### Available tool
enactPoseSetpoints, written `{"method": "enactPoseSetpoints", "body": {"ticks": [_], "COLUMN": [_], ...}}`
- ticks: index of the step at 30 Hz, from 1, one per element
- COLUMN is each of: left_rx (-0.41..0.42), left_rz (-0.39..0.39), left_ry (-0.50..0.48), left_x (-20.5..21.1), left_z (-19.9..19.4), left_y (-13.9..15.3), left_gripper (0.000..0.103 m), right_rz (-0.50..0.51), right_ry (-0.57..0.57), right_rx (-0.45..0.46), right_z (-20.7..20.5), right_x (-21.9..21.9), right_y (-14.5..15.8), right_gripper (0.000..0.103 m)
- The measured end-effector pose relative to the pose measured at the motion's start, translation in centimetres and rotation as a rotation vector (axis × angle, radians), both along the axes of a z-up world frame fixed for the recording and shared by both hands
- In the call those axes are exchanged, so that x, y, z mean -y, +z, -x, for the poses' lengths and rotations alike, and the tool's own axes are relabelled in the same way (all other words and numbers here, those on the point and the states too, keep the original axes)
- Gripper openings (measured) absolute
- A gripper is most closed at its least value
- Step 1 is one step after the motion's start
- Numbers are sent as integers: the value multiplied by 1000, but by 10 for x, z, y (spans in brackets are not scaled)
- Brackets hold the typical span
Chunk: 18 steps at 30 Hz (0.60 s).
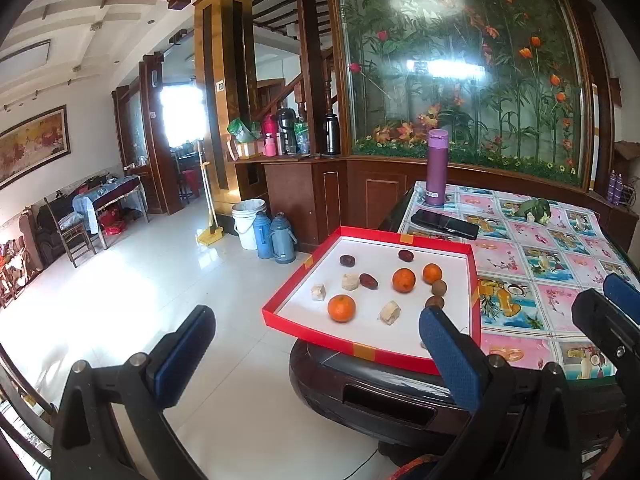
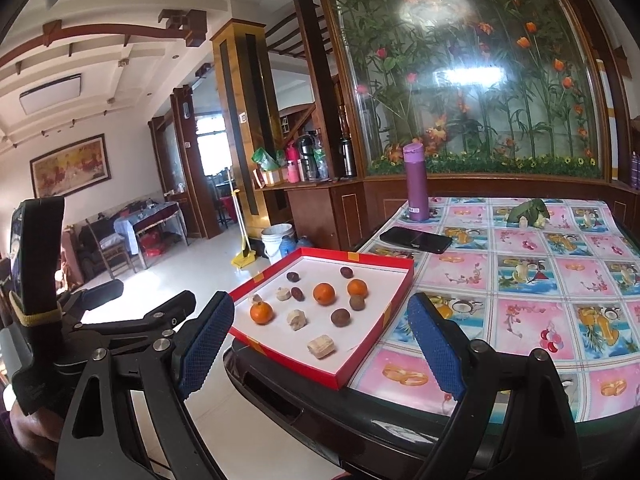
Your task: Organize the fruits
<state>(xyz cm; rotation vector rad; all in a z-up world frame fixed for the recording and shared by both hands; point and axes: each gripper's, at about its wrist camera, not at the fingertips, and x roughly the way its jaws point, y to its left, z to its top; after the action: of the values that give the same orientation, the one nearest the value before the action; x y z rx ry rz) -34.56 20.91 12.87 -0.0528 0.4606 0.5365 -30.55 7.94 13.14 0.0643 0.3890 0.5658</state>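
A red-rimmed white tray [image 1: 294, 280] [image 2: 394, 298] sits on the table's near left corner, overhanging the edge. In it lie three oranges [image 1: 341, 308] [image 2: 323, 293], dark red dates [image 1: 368, 281] [image 2: 297, 293], brown round fruits [image 1: 439, 287] [image 2: 340, 317] and pale cut chunks [image 1: 389, 312] [image 2: 321, 346]. My left gripper [image 1: 316, 356] is open and empty, in front of the tray's near edge. My right gripper [image 2: 320, 352] is open and empty, just short of the tray's near corner. The right gripper's fingers [image 1: 622, 292] show at the right of the left wrist view.
A purple flask [image 1: 436, 167] [image 2: 416, 176], a black phone [image 1: 444, 224] [image 2: 416, 239] and a green leafy item [image 1: 532, 210] [image 2: 528, 212] lie on the patterned tablecloth [image 2: 540, 280]. Thermoses and a white bucket [image 1: 248, 224] stand on the floor left of the table.
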Motion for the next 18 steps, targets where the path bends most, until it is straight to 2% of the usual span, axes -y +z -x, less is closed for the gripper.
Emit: {"method": "enactPoseSetpoints", "body": {"ticks": [18], "left_rx": [3], "left_rz": [6], "left_ry": [22], "left_x": [-5], "left_z": [3], "left_y": [-2], "left_gripper": [103], "right_rz": [-5], "right_ry": [-19], "right_rx": [-29], "right_z": [-12], "right_x": [0], "right_y": [2], "right_gripper": [89]}}
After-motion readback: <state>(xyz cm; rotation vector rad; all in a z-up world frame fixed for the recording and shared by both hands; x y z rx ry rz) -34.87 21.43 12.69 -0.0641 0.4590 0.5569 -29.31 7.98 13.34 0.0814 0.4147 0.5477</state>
